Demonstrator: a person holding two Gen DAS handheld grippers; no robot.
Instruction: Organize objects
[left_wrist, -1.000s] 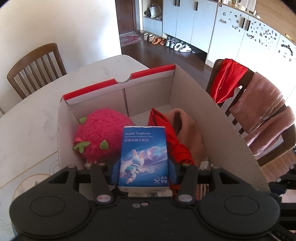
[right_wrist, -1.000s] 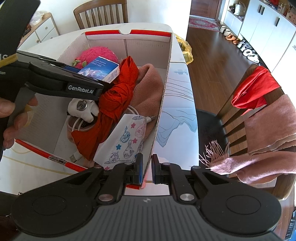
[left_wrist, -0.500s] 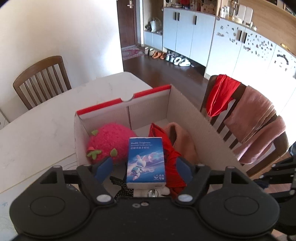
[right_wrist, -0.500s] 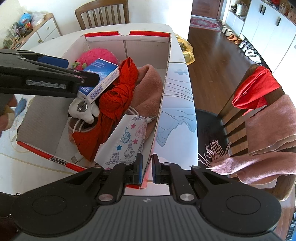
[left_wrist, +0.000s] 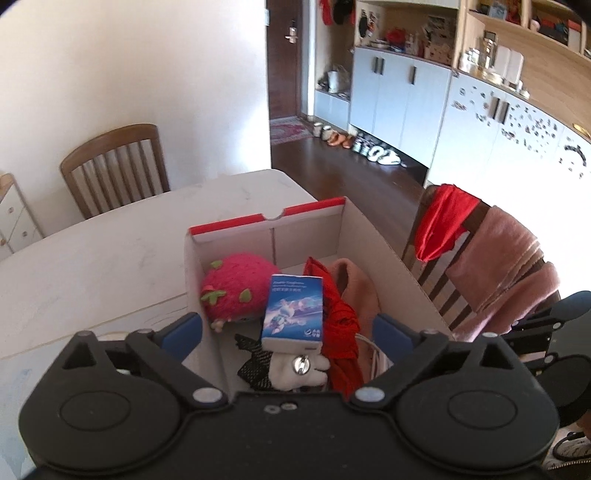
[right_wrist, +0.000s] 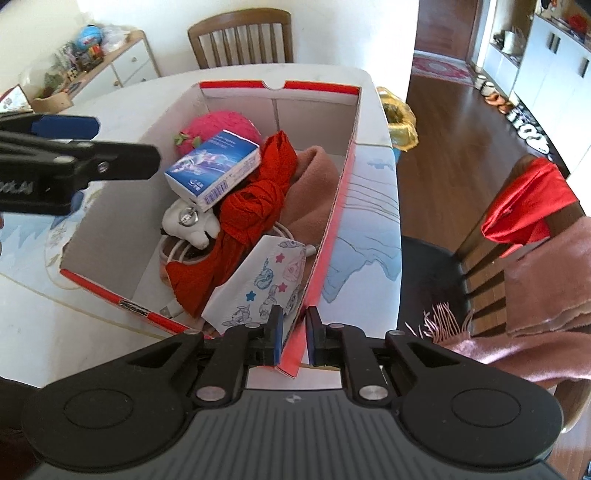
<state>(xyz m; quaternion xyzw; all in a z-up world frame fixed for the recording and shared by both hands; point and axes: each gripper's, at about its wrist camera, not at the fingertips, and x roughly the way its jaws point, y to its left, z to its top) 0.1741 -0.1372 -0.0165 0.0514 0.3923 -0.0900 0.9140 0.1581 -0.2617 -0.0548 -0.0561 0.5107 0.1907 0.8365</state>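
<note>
Two tools: left tool (left_wrist: 288, 328) spread, just opened above tissue pack (left_wrist: 293, 314); right tool (right_wrist: 293, 334) pinching box wall (right_wrist: 328, 236).

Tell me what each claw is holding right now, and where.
Left claw: nothing; its jaws have just been opening and the tissue pack lies free in the box. Right claw: clamped on the cardboard box's near corner wall.

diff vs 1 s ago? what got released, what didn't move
The left gripper has just been opening and let go of the blue tissue pack, then pulled up and back from the box; nothing is between its fingers. The pack lies tilted on the red cloth and white toy. Unchanged: the right gripper stays clamped on the box's corner; the strawberry plush is where it was.
</note>
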